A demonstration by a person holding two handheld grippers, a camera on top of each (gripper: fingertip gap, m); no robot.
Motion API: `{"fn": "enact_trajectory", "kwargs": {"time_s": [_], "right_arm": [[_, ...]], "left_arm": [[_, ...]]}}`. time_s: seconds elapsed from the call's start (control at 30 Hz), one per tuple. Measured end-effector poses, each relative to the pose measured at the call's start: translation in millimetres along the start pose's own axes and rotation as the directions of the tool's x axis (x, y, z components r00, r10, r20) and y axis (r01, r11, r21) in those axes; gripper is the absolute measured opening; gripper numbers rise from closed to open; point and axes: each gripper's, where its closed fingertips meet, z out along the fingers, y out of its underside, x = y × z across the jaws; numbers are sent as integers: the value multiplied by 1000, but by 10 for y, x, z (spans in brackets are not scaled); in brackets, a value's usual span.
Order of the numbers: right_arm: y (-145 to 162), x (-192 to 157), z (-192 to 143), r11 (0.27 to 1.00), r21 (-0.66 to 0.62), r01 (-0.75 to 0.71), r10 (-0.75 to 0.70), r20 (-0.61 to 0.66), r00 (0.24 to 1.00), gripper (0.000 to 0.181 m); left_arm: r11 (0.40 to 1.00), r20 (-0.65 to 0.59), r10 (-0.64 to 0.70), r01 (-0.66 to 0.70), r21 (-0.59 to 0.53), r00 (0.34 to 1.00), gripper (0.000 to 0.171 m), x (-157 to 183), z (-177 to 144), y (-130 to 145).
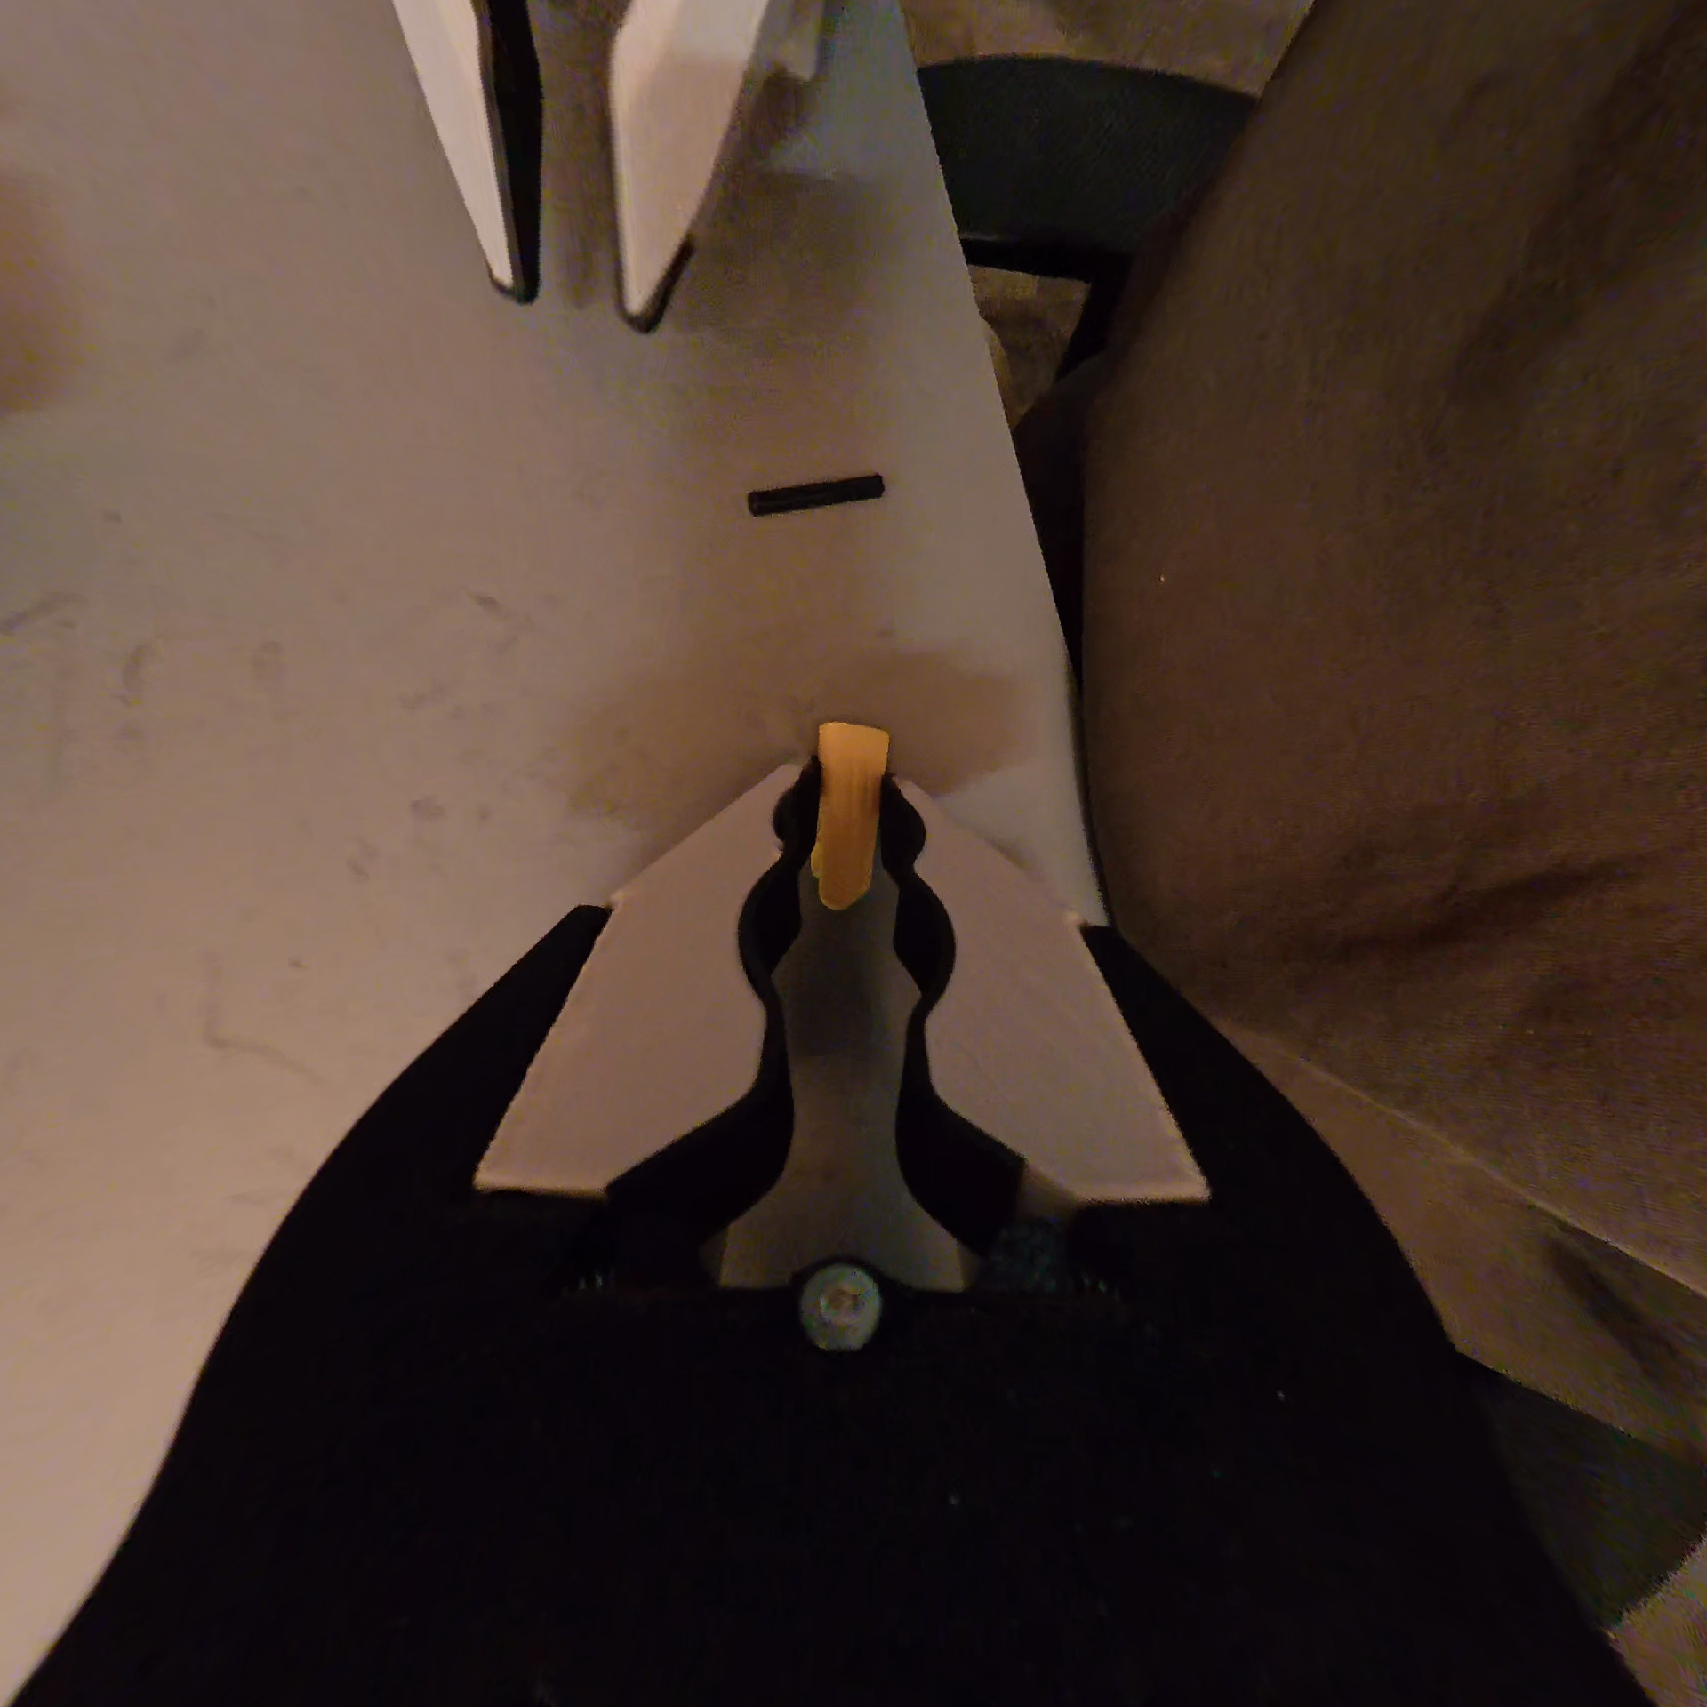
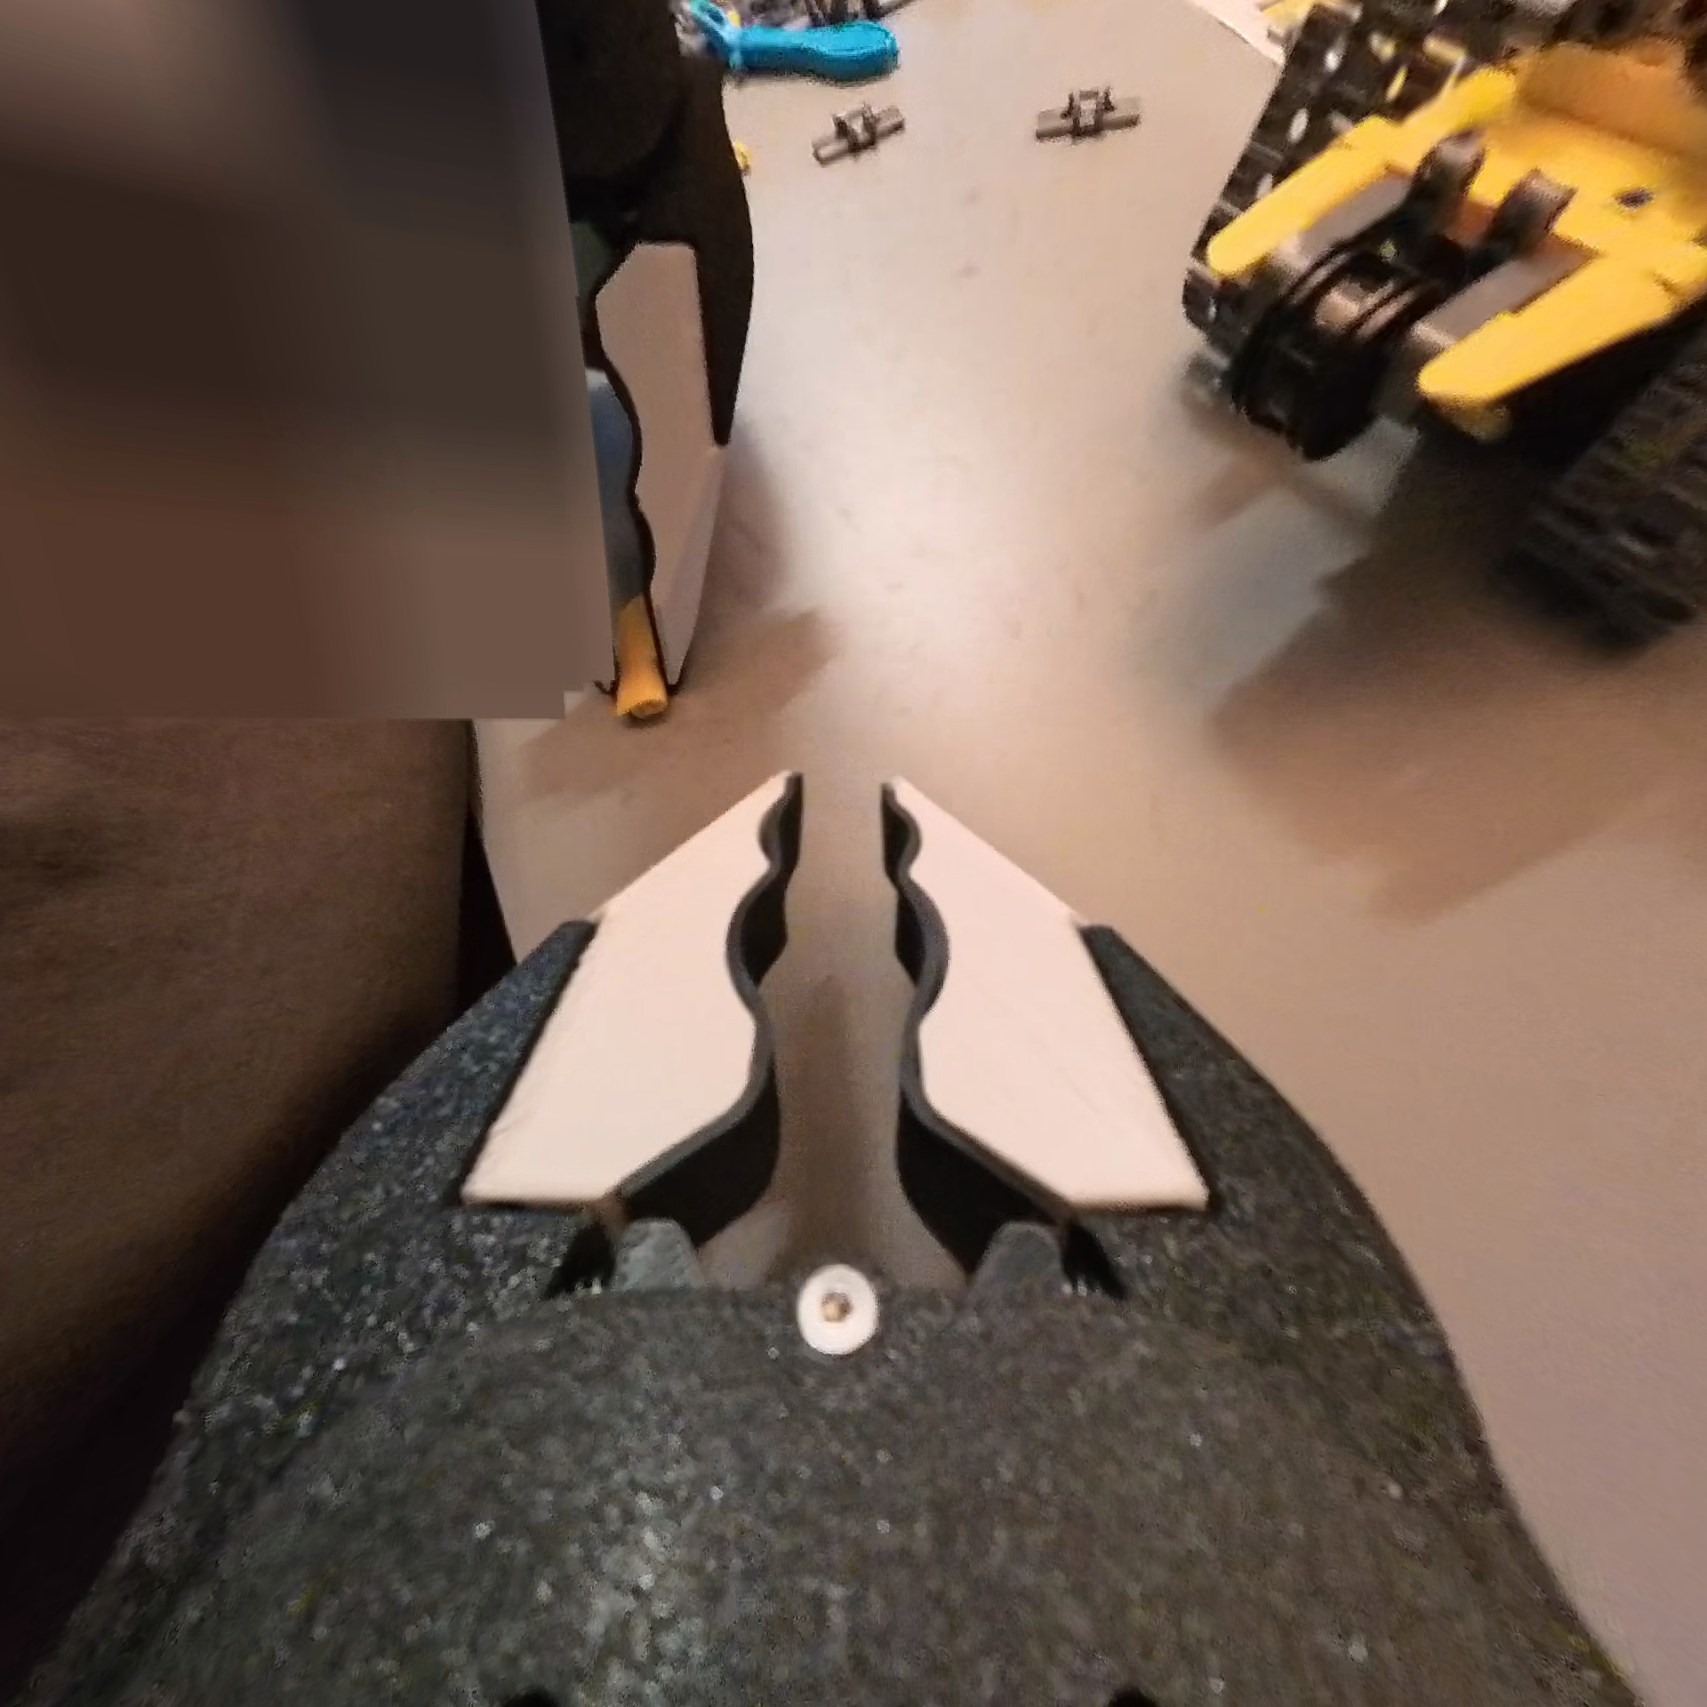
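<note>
Left gripper (image 1: pixel 852 771): jaws closed on one small yellow peg (image 1: pixel 848 813), pinched at the very tips. The peg's long axis runs along the fingers, its far end protruding just beyond them. In the right wrist view the same peg (image 2: pixel 639 670) points down at the white table (image 1: pixel 277 739), its lower end at or just above the surface; contact cannot be confirmed.

One short black pin (image 1: pixel 816 494) lies flat on the table, beyond the yellow peg and clear of it. Its long axis runs crosswise to the left gripper's fingers. The left gripper is nearer to it, by the left wrist view; the pin is not found in the right wrist view.

Right gripper (image 2: pixel 839 785): jaws parted by a narrow gap, holding nothing, hovering near the yellow peg, which sits ahead and to its left. Its two fingers (image 1: pixel 480 148) show beyond the black pin.

Counted beyond the yellow peg in the right wrist view: two grey clip-like parts (image 2: pixel 859 129), one blue tool (image 2: pixel 813 46), one yellow-and-black tracked model (image 2: pixel 1478 305), blurred

Brown fabric (image 1: pixel 1386 647) lies beside the table's edge, close to the peg
</note>
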Motion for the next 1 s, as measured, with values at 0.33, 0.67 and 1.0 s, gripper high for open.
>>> {"fn": "enact_trajectory", "kwargs": {"time_s": [0.33,0.67,1.0], "right_arm": [[311,-415,94,994,-9,-112,107,-239,965,39],[334,-364,198,999,-16,-37,27,-429,903,7],[109,-468,127,979,169,-114,151,-220,964,2]], "left_arm": [[994,76,-66,58,95,995,11,-2,7,-18],[991,197,-64,38,131,978,11,-9,16,-33],[978,302,-89,26,207,949,54,-120,-115,-204]]}}
